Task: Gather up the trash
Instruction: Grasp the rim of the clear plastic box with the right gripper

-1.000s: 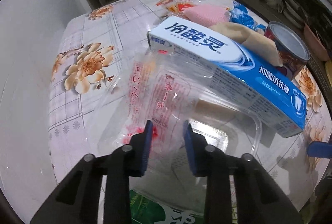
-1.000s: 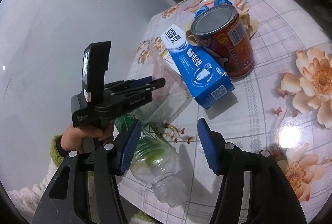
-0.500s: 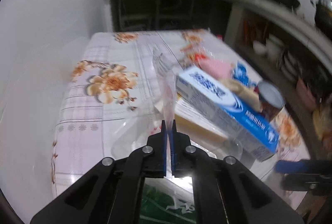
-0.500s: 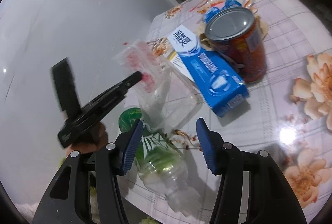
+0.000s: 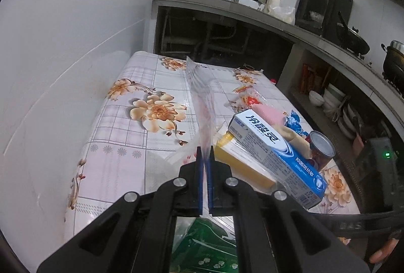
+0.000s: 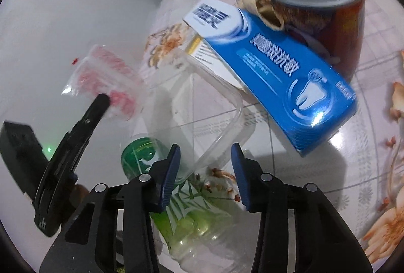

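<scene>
My left gripper (image 5: 205, 154) is shut on a clear plastic wrapper with red print (image 5: 202, 101) and holds it edge-on above the table; both show in the right wrist view, gripper (image 6: 101, 101), wrapper (image 6: 106, 70). My right gripper (image 6: 205, 159) is open just above the rim of a clear plastic tray (image 6: 214, 106). A green-labelled plastic bottle (image 6: 181, 209) lies under it. A blue toothpaste box (image 6: 272, 65) (image 5: 275, 151) leans on a metal-lidded can (image 6: 323, 2) (image 5: 322, 146).
The flowered tablecloth (image 5: 141, 121) covers a table set against a white wall on the left. A yellow box (image 5: 240, 164), a pink packet (image 5: 267, 113) and blue wrappers (image 5: 295, 121) lie by the toothpaste box. A kitchen counter with a sink (image 5: 242, 2) stands beyond.
My left gripper shut on the red-printed wrapper and lifted it off the table. My right gripper moved forward and down to the clear tray.
</scene>
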Demonstrator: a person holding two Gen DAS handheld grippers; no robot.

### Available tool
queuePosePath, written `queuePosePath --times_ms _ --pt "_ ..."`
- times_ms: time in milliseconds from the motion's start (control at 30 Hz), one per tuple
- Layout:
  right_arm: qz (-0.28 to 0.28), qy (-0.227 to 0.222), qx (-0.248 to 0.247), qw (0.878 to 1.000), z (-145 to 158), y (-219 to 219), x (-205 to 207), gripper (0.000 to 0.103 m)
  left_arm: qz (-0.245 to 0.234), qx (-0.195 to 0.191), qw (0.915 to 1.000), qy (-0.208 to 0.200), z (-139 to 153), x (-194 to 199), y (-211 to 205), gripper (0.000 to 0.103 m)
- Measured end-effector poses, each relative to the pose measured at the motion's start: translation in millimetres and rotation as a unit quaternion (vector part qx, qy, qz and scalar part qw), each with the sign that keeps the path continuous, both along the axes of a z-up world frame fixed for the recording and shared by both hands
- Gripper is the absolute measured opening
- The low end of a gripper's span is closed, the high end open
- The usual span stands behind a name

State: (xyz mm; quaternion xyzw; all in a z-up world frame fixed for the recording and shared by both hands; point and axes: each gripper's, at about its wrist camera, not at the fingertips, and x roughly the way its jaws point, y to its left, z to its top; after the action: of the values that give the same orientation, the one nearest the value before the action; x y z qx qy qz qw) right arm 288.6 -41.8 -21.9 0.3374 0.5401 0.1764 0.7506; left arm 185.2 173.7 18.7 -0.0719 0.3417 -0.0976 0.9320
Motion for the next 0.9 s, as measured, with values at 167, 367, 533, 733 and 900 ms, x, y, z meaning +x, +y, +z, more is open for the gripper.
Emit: queuePosePath --times_ms 167,367,533,733,900 --pt "-0.008 0.02 0.011 1.0 -15 8 7 0.022 -0.004 -0.014 0.9999 0.002 -3 -2 8 0.002" --pt "-0.03 0.015 0.019 0.999 -16 6 10 0.008 -0.008 -0.024 0.9996 -0.006 -2 -7 16 0.002" --pt "-0.04 -0.037 -0.036 0.998 1 11 10 0.003 -0.007 -0.036 0.9992 -0.018 2 -11 22 0.002" --pt "-0.052 -0.099 -0.104 0.988 21 18 7 0.002 -0.005 -0.046 0.9982 -0.037 10 -16 25 0.002" --pt "-0.063 -0.141 -0.146 0.977 38 9 -4 0.002 0.0 -0.058 0.997 -0.052 14 -18 26 0.002"
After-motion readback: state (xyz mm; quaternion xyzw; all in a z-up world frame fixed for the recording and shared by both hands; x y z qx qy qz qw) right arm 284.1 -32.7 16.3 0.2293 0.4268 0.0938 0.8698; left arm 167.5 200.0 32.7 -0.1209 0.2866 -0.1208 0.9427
